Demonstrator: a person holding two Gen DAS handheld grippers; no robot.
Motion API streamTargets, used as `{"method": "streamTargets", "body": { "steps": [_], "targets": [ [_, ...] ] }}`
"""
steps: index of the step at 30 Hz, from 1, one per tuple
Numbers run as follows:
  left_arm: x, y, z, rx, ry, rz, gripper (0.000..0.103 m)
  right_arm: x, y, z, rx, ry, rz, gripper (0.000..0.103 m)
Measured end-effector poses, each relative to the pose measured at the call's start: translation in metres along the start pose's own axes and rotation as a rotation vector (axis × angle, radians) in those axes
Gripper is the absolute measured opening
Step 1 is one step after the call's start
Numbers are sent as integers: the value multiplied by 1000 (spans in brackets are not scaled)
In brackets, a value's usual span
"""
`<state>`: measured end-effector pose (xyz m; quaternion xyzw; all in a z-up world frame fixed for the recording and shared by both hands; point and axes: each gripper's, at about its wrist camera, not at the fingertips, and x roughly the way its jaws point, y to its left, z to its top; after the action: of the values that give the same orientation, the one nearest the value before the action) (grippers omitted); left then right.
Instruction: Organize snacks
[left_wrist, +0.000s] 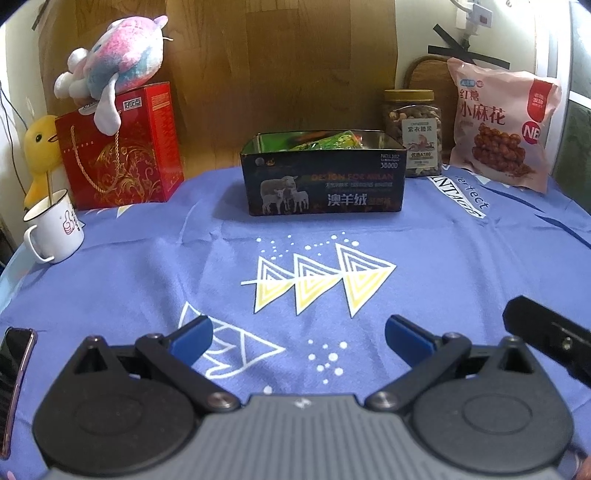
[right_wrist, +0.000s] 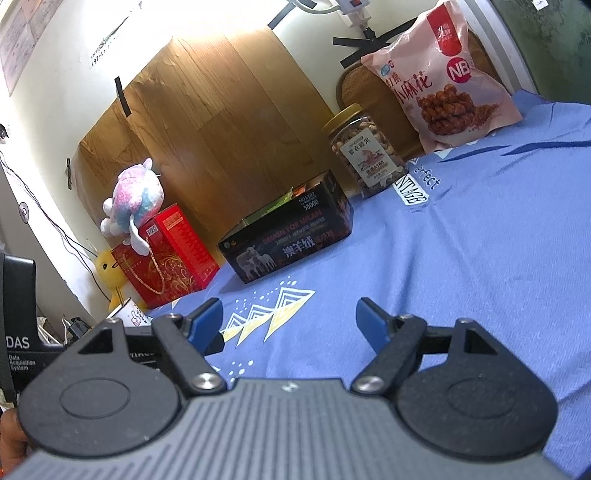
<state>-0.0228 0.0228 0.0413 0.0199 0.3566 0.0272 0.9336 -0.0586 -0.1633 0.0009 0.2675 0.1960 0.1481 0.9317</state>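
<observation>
A black tin box (left_wrist: 325, 181) with a sheep picture stands at the back middle of the blue cloth; green and orange snack packets (left_wrist: 325, 142) lie inside it. It also shows in the right wrist view (right_wrist: 291, 236). A jar of nuts (left_wrist: 413, 133) (right_wrist: 364, 147) stands right of the box. A pink snack bag (left_wrist: 502, 125) (right_wrist: 443, 77) leans at the far right. My left gripper (left_wrist: 299, 338) is open and empty, low over the cloth, well short of the box. My right gripper (right_wrist: 290, 321) is open and empty, tilted, to the right of the left one.
A red gift box (left_wrist: 122, 147) with a plush toy (left_wrist: 114, 70) on top stands at the back left beside a yellow duck (left_wrist: 38, 147). A white mug (left_wrist: 55, 225) sits at the left edge. A phone (left_wrist: 14, 369) lies at the near left.
</observation>
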Motion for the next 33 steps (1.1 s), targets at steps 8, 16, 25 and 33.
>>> {"method": "streamTargets", "body": {
  "steps": [8,16,25,33],
  "targets": [
    [4,1,-2,-7,46,-17,103,1,1,-2,0,6,2,82],
    [8,1,-4,-2,64,-4,103,3,0,-2,5,17,2,82],
    [14,0,-6,9,88,9,103,5,-1,-3,11,29,3,82],
    [16,-1,-6,20,98,19,103,6,-2,-3,16,43,7,82]
  ]
}}
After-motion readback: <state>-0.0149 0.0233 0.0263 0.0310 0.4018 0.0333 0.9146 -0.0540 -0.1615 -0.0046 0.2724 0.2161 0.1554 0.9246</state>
